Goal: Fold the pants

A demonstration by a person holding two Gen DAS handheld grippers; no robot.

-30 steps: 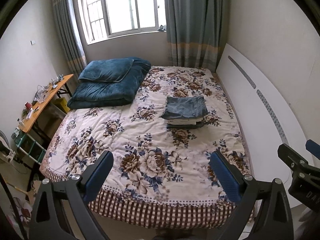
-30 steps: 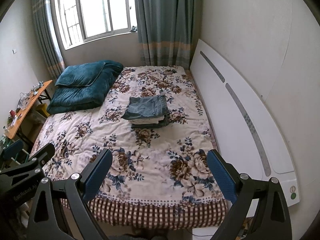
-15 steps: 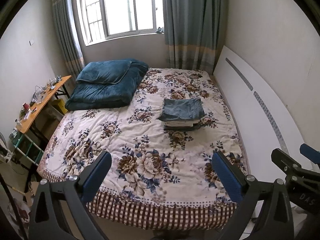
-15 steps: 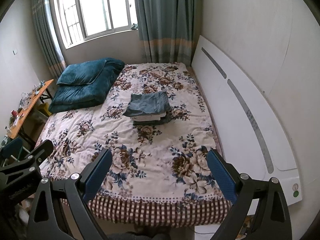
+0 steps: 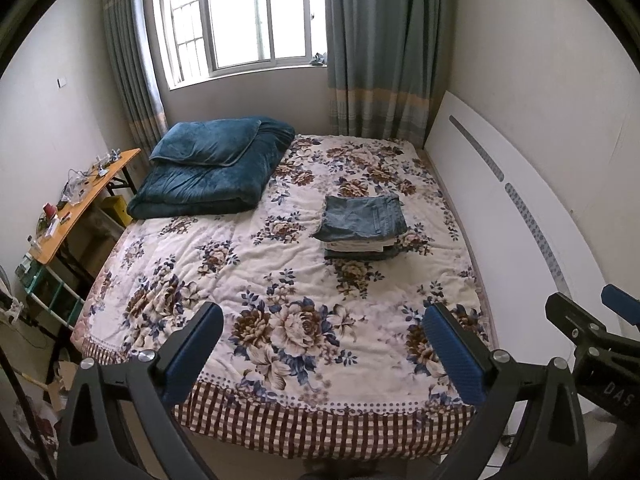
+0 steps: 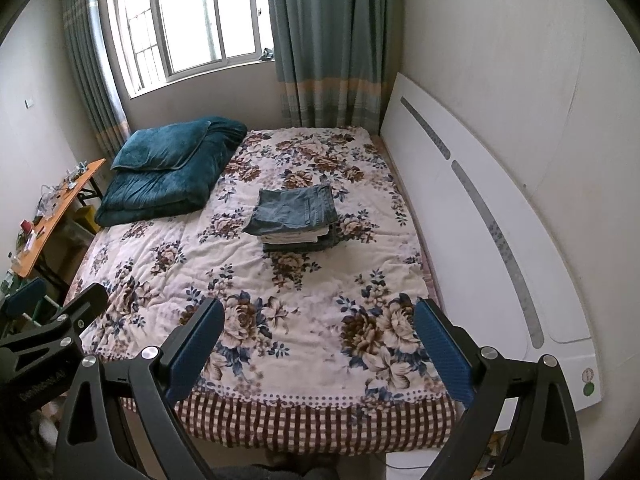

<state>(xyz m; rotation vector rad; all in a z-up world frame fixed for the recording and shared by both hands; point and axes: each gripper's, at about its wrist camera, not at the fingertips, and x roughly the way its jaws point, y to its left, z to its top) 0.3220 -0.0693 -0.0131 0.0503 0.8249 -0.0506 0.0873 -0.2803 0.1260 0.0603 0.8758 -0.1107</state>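
Observation:
A stack of folded pants (image 5: 362, 222) lies on the floral bed (image 5: 224, 264), right of its middle, with blue jeans on top. The stack also shows in the right wrist view (image 6: 298, 214). My left gripper (image 5: 324, 344) is open and empty, held off the foot of the bed, far from the stack. My right gripper (image 6: 318, 334) is open and empty too, beside the left one. The right gripper's side shows at the left wrist view's right edge (image 5: 592, 336).
A folded dark teal blanket (image 5: 208, 168) lies at the bed's far left. A white headboard (image 5: 516, 216) runs along the right side. An orange side table (image 5: 76, 204) with small items stands left of the bed. A window with curtains (image 5: 240, 16) is behind.
Both grippers have drawn back slightly from the bed, so the bed and stack look a little farther away. Nothing on the bed has moved.

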